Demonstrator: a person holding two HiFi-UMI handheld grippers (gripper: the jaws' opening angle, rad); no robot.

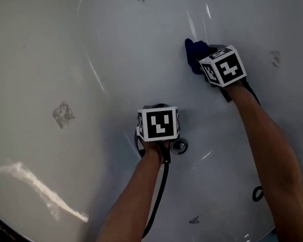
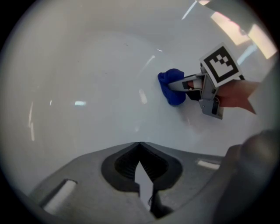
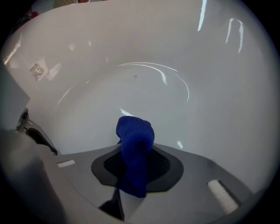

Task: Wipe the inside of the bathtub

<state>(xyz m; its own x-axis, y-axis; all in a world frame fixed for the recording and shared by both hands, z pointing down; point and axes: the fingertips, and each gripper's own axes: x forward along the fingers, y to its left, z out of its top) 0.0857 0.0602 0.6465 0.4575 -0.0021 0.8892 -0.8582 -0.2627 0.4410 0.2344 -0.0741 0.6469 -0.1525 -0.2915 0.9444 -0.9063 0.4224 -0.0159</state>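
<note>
The white bathtub fills the head view, and both grippers are down inside it. My right gripper is shut on a blue cloth, which presses against the tub's inner surface toward the far side. In the right gripper view the blue cloth sticks up out of the shut right gripper. My left gripper hovers near the tub floor, just beyond the drain. Its jaws meet at the tips with nothing between them, as the left gripper shows in its own view. That view also has the cloth and the right gripper ahead to the right.
Grey smudges mark the tub wall at the left, at the right and near the front. A black cable trails from the left gripper along the forearm. A small black ring lies by the right forearm.
</note>
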